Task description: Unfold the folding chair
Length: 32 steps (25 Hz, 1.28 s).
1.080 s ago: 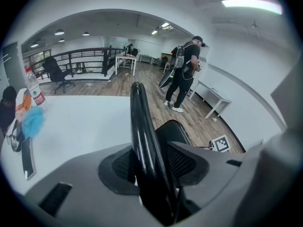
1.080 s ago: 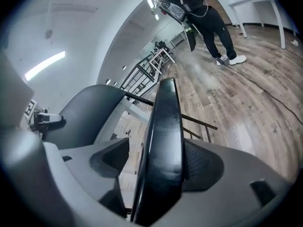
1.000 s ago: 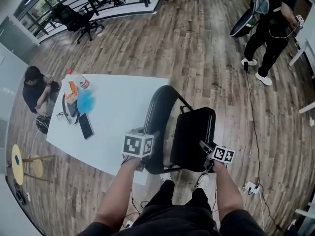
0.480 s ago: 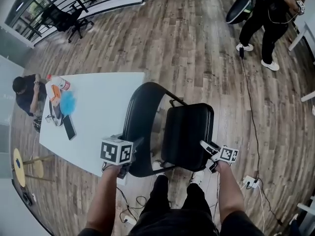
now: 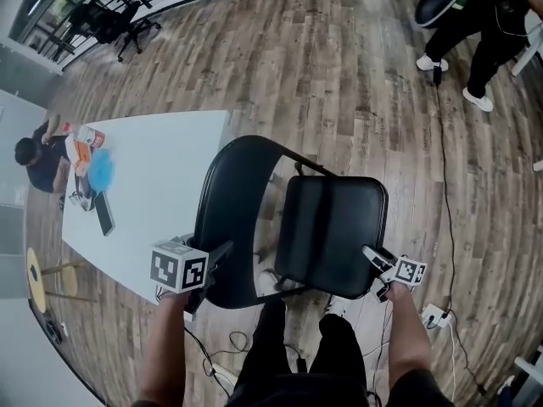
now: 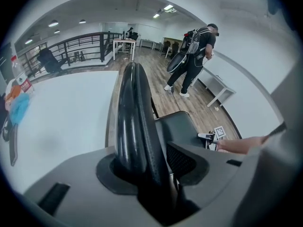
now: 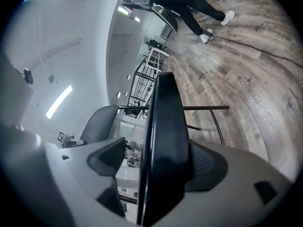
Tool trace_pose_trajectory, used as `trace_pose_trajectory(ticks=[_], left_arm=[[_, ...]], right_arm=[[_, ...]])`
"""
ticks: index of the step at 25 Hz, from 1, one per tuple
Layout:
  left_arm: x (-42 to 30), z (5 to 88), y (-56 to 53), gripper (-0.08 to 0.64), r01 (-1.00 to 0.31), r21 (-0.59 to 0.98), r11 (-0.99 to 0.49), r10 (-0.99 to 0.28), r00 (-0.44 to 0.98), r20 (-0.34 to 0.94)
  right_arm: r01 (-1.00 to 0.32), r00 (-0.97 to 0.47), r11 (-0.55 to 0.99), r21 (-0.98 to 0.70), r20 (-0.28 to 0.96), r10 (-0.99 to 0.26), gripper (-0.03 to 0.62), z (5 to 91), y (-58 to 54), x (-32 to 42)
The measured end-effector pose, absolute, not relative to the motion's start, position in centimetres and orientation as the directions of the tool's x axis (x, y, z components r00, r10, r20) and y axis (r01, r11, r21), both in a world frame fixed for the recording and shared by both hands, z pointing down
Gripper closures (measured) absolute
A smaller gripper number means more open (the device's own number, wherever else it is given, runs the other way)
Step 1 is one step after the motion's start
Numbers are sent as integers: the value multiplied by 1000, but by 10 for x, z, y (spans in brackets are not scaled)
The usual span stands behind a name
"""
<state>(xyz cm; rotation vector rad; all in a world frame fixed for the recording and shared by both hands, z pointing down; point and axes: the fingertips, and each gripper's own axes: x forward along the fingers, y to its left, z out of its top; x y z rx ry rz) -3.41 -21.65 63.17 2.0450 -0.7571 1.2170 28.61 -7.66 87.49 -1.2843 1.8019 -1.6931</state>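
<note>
1. Black padding on a dark metal frame: your folding chair (image 5: 288,227) stands on the wood-plank floor (image 5: 356,75) right in front of your legs, just beside the near long edge of the white table (image 5: 153,185).
2. Its backrest (image 5: 229,219) rises on the left, next to the table. Its seat (image 5: 331,231) lies to the right and turns its broad top face up toward your head camera.
3. Your left gripper (image 5: 219,257) is clamped on the top rim of the backrest. In the left gripper view the padded edge runs straight down between the jaws, with both pads pressing on it.
4. Your right gripper (image 5: 376,270) sits at the near right edge of the seat with its jaws spread wide. In the right gripper view the seat's edge stands between them. One pad lies against it and a clear gap shows on the other side, so you have no grip there.
5. At the table's far left end lie a blue fluffy item (image 5: 100,170) and a dark phone (image 5: 103,214), with a seated person (image 5: 34,155) just beside that end.
6. Well apart, at the upper right, a standing person (image 5: 484,24) is on the floor, and a black cable (image 5: 445,168) trails from there toward you.
</note>
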Motion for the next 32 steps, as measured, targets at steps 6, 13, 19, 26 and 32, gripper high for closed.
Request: trace_pose_trajectory(ticks=[6,13,19,26,32], left_arm=[[-32,660,-215,383,-757,179,-629,-164,353,921],[-16,687,-208,383,-762,196,-617,-155,362,919],[-11,710,-201,382,-750,186,-635,-131,342,930],[-2,733,-195,377,-751,176,-636,-119,322,939],[25,738,-188,377,-751,169,-638,-128,319,939]], right_arm=[[-375,-530,-152,-914,346,-774,216,924,-63,319],[-454,-509,-201,-868,438,-741,216,976,-46,351],[-475,-514,-230,-849,480,-711,216,1012,-39,365],[-460,-536,-210,-863,458,-709,216,1044,-29,384],[-440,-538,-228,-869,458,-708,216,1067,-24,401]])
